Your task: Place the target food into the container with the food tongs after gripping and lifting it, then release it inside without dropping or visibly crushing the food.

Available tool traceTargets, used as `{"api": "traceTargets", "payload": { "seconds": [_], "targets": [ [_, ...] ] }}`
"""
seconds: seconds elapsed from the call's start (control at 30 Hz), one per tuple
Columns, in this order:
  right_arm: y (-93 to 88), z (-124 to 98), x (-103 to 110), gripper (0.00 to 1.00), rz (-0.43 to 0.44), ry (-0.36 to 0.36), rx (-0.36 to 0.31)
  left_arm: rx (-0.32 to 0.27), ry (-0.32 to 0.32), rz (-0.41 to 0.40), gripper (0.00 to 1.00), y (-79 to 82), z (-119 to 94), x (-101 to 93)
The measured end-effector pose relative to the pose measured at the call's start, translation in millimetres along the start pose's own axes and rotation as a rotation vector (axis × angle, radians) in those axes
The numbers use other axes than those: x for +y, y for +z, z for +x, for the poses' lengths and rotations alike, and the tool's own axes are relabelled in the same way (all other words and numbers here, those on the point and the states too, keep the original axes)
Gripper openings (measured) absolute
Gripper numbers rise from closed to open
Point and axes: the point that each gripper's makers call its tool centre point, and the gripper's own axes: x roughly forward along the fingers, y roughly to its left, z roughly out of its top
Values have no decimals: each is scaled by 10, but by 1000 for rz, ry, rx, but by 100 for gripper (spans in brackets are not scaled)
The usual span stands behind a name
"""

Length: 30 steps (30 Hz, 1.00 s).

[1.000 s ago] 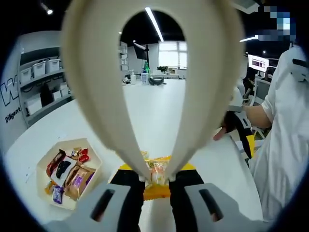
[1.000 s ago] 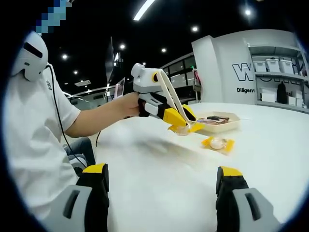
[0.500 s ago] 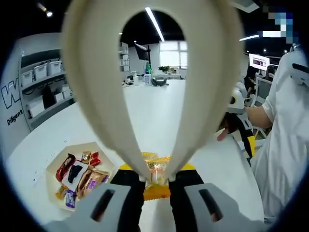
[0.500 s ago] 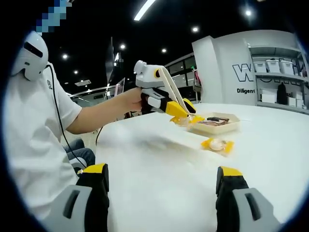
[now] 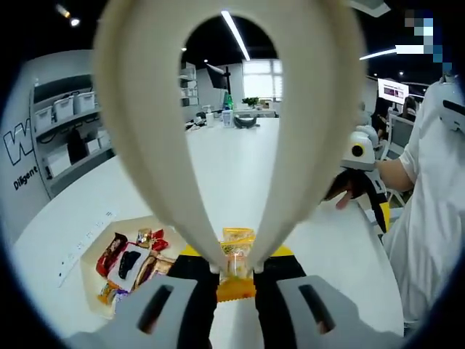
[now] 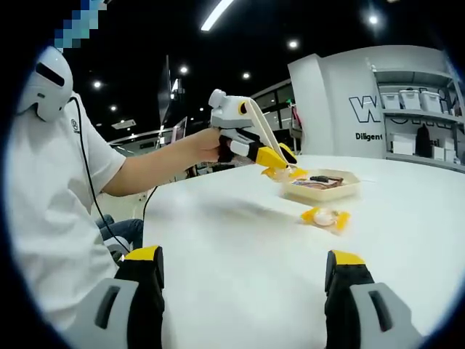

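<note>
Yellow-wrapped snack lifted, clamped in tongs by left gripper, near tray, unreleased; right gripper jaws apart.

The surface was a wide white top with a rounded edge. On it sat 1 shallow cream tray, holding several wrapped snacks in red, brown, purple and dark wrappers. Just beside the tray, nearer the surface's near edge in the right gripper view, lay 1 yellow-wrapped snack, apart from the tray. At the surface's far end stood some bottles and small items, too small to identify.
</note>
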Motion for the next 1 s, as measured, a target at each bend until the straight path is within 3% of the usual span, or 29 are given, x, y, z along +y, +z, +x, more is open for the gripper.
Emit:
{"api": "traceTargets", "payload": {
  "seconds": [0.33,0.77,1.0],
  "targets": [
    [-8,-19,-24,92,3,-6,1,-5,21,-2,16,68,-3,222],
    [-38,-16,-68,92,12,-10,6,4,27,-23,15,43,113,508],
    [-42,-18,-100,92,17,-17,7,6,26,-38,14,11,148,569]
  ]
}}
